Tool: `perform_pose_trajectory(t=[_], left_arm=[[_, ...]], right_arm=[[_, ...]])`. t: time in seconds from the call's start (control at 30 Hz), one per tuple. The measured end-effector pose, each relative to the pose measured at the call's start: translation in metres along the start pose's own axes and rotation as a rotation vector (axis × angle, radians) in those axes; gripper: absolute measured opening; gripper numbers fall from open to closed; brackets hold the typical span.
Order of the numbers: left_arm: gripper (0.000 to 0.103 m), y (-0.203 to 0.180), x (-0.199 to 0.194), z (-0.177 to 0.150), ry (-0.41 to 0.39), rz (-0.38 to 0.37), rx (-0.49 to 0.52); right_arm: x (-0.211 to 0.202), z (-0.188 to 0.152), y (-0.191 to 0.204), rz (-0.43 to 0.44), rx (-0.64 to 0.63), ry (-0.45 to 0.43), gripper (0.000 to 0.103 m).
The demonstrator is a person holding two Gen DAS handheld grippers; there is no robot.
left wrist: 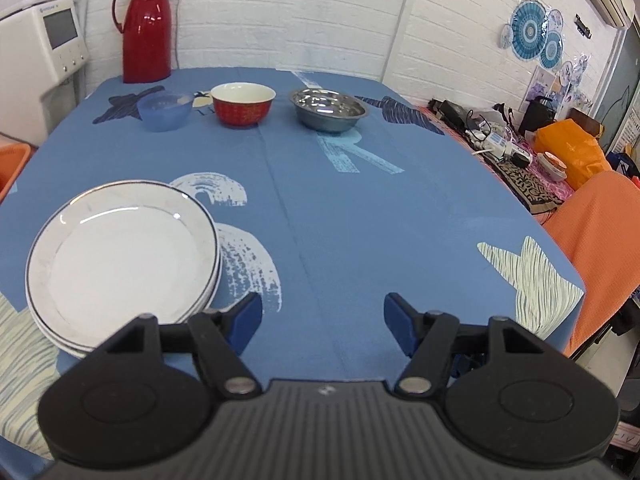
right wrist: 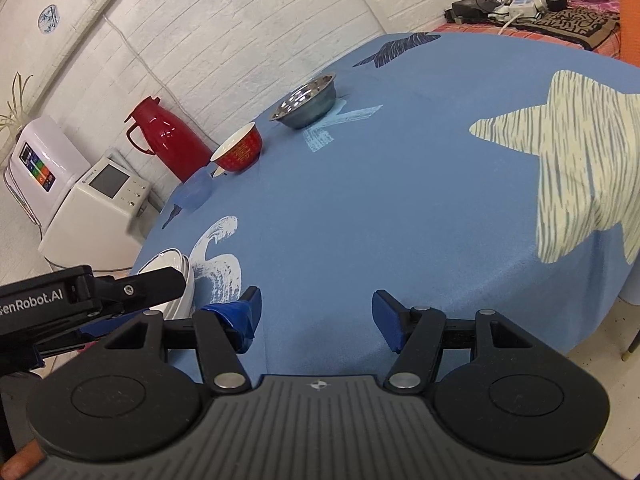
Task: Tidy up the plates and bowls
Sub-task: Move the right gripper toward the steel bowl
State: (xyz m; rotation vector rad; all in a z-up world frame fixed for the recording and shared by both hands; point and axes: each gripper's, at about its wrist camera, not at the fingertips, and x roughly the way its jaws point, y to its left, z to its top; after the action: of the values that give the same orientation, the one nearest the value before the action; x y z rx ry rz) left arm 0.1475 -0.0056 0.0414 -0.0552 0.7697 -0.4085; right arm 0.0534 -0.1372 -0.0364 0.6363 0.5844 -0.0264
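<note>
A stack of white plates point(left wrist: 120, 256) with thin dark rims lies at the near left of the blue-clothed table point(left wrist: 360, 220). Along the far side stand a translucent blue bowl point(left wrist: 164, 110), a red bowl point(left wrist: 243, 104) with a white inside, and a steel bowl point(left wrist: 328, 109), each apart from the others. My left gripper point(left wrist: 322, 312) is open and holds nothing, just right of the plates. My right gripper point(right wrist: 316, 304) is also open over the near table edge. In the right wrist view the plates point(right wrist: 176, 268) are partly hidden behind the left gripper's black housing point(right wrist: 48, 304).
A red thermos jug point(left wrist: 146, 28) stands at the far left corner by the white brick wall. A white appliance point(left wrist: 48, 48) sits beside the table on the left. To the right are an orange-covered seat point(left wrist: 592, 248) and a cluttered side surface point(left wrist: 500, 140).
</note>
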Motion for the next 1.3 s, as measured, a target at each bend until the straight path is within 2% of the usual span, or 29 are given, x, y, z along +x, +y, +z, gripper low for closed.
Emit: perform_pose_trajectory(t=[0.17,0.37,0.5,0.57,0.67,0.73,0.87,1.03,1.17,1.23,1.3], left_arm=[[0.067,0.021,0.022,0.027,0.032,-0.005,-0.035],[0.067,0.033,0.061,0.099,0.067,-0.009,-0.067],[0.068,0.033,0.105,0.156,0.095,-0.061,-0.125],[0.068,0.033,0.133,0.180,0.111,-0.044,-0.168],[0.068,0.038,0.179,0.203,0.143,-0.030,-0.262],[0.068,0.041,0.203,0.212,0.146,-0.026,-0.320],[0.068,0.043,0.239,0.229,0.095,0.048,-0.392],[0.068,0.044,0.272,0.239,0.128,0.036,-0.454],[0.068,0.042,0.289,0.237,0.107,0.084,-0.488],[0.068,0.045,0.294,0.238,0.101,0.076,-0.527],[0.068,0.045,0.298,0.242,0.095,0.089,-0.522]], right_arm=[[0.028,0.024,0.002,-0.001,-0.027,0.053,0.047],[0.059,0.081,0.009,-0.038,-0.159,0.070,0.047],[0.084,0.130,0.010,-0.087,-0.249,0.053,0.048],[0.101,0.155,0.009,-0.133,-0.278,0.036,0.048],[0.134,0.193,0.004,-0.158,-0.284,0.036,0.048],[0.160,0.216,0.001,-0.166,-0.277,0.054,0.048],[0.210,0.249,0.003,-0.208,-0.356,0.084,0.048],[0.256,0.280,0.005,-0.235,-0.392,0.101,0.048],[0.293,0.290,0.015,-0.252,-0.458,0.144,0.048],[0.311,0.292,0.021,-0.267,-0.496,0.163,0.048],[0.325,0.294,0.026,-0.273,-0.529,0.179,0.048]])
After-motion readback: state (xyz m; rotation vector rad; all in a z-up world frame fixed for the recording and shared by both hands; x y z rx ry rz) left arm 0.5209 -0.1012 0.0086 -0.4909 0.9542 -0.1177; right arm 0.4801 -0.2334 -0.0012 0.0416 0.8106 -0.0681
